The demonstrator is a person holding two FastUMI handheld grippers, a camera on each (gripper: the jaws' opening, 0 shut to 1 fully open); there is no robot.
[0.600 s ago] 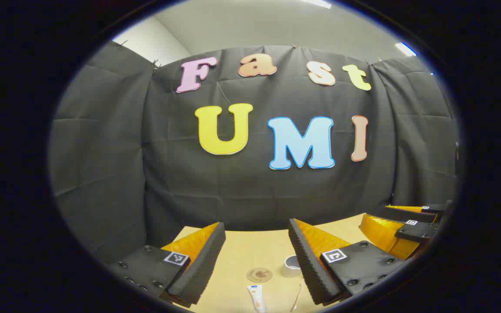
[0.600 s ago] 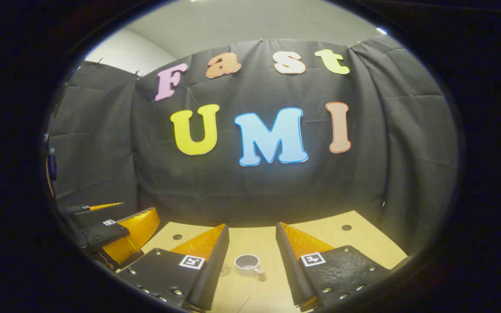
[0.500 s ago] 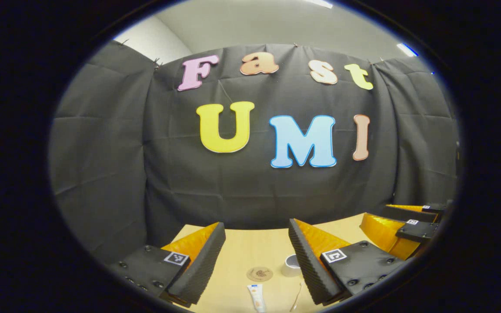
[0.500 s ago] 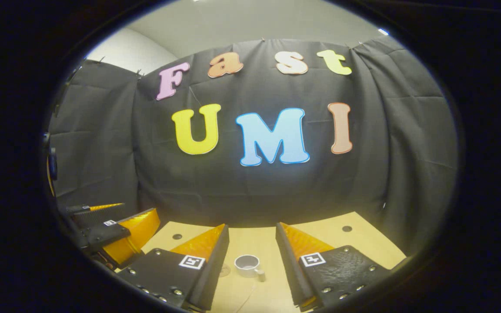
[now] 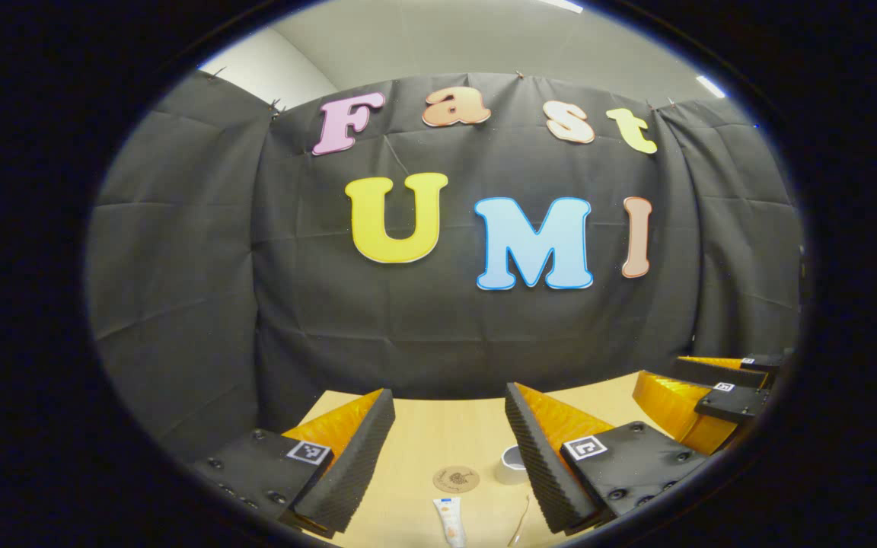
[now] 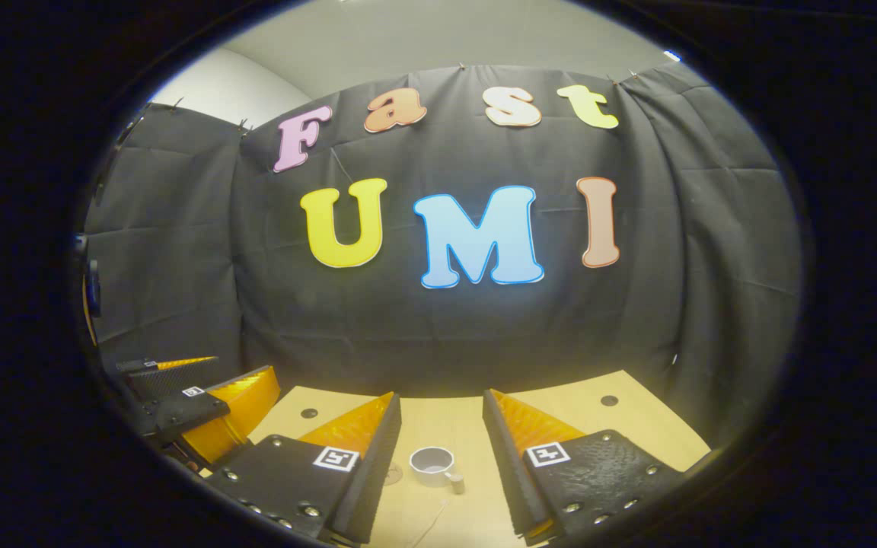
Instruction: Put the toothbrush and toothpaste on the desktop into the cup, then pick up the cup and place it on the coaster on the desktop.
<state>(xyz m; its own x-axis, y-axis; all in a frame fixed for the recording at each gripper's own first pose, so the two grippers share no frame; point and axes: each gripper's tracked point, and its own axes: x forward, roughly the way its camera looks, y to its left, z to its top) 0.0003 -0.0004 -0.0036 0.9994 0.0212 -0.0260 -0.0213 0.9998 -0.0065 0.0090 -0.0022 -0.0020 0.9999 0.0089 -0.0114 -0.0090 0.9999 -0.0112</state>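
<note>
Both hand-held grippers, left (image 5: 444, 426) and right (image 6: 438, 426), spread, empty. Toothpaste (image 5: 450, 521) looks light and squishy; I'd pinch mid-body. Toothbrush (image 5: 519, 520) is thin.

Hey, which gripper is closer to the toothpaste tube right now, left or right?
Left. The left gripper hangs open with the toothpaste lying between its fingers; the right gripper is lined up on the cup.

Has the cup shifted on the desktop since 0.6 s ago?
No. In the right gripper view the cup sits at the same spot on the desktop, same gap from the coaster.
</note>
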